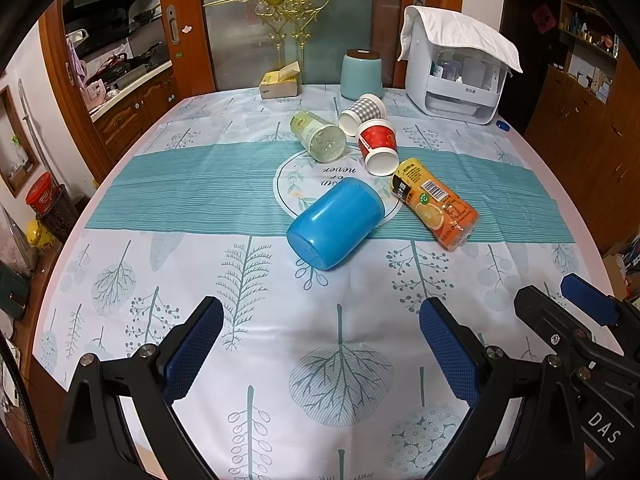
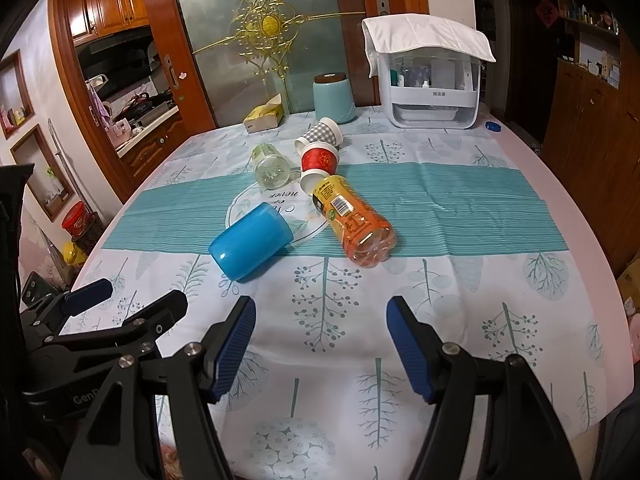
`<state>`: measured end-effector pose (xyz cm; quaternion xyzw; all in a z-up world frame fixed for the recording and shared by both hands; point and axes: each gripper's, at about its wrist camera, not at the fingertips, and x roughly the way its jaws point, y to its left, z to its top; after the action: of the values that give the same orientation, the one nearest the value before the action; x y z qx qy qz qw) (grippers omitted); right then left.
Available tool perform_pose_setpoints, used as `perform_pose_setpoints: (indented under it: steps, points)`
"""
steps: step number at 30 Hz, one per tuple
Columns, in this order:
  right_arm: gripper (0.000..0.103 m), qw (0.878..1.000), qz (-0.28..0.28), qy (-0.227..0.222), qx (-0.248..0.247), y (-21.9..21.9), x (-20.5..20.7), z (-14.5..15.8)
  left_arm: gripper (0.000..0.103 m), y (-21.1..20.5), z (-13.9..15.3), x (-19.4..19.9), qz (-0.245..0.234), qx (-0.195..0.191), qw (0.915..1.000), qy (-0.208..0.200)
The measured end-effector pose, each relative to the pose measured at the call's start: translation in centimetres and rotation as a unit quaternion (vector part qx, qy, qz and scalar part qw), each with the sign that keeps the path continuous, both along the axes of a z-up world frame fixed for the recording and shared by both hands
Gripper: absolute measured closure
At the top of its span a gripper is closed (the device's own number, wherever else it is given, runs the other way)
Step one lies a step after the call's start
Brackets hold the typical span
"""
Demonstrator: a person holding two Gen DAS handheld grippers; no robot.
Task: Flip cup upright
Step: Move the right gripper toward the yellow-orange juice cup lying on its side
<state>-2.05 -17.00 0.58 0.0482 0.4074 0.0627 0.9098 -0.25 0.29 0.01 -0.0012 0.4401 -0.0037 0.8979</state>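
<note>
A blue plastic cup [image 1: 335, 225] lies on its side in the middle of the table, its closed base toward me; it also shows in the right wrist view [image 2: 251, 242]. A red paper cup [image 1: 378, 145] and a grey checked paper cup [image 1: 362, 114] lie on their sides behind it. My left gripper [image 1: 320, 320] is open and empty, a short way in front of the blue cup. My right gripper [image 2: 321, 318] is open and empty, in front of and to the right of the blue cup. The right gripper also shows at the right edge of the left wrist view [image 1: 560, 300].
An orange juice bottle [image 1: 436, 204] lies right of the blue cup. A clear green-label bottle [image 1: 319, 136] lies behind it. A light blue canister [image 1: 361, 74], a white dispenser [image 1: 456, 76] under a cloth, and a tissue box [image 1: 279, 82] stand at the table's far edge.
</note>
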Motion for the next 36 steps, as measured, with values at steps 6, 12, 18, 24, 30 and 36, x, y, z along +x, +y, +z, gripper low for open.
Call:
perform_pose_setpoints:
  steps: [6, 12, 18, 24, 30, 36]
  points:
    - [0.035, 1.000, 0.001, 0.001, 0.000, -0.1, 0.1, 0.0, 0.006, 0.0, -0.1, 0.0, 0.000, 0.000, 1.0000, 0.004]
    - [0.035, 1.000, 0.011, 0.009, -0.001, -0.2, 0.4, 0.1, 0.006, -0.4, 0.1, 0.2, 0.000, 0.006, 1.0000, 0.006]
    - [0.035, 1.000, 0.015, -0.001, 0.001, -0.7, 0.9, 0.6, 0.007, -0.6, 0.7, 0.3, 0.000, 0.006, 0.9999, -0.010]
    - [0.035, 1.000, 0.014, -0.005, 0.006, -0.9, 1.1, 0.5, 0.007, -0.6, 0.9, 0.5, -0.003, 0.009, 0.9998, -0.018]
    - [0.035, 1.000, 0.019, -0.009, 0.008, -1.0, 1.4, 0.5, 0.007, -0.4, 1.0, 0.9, -0.004, -0.003, 0.9998, -0.019]
    - [0.035, 1.000, 0.025, -0.009, 0.008, -1.0, 1.9, 0.5, 0.007, -0.5, 1.2, 1.2, -0.005, 0.003, 0.9997, -0.024]
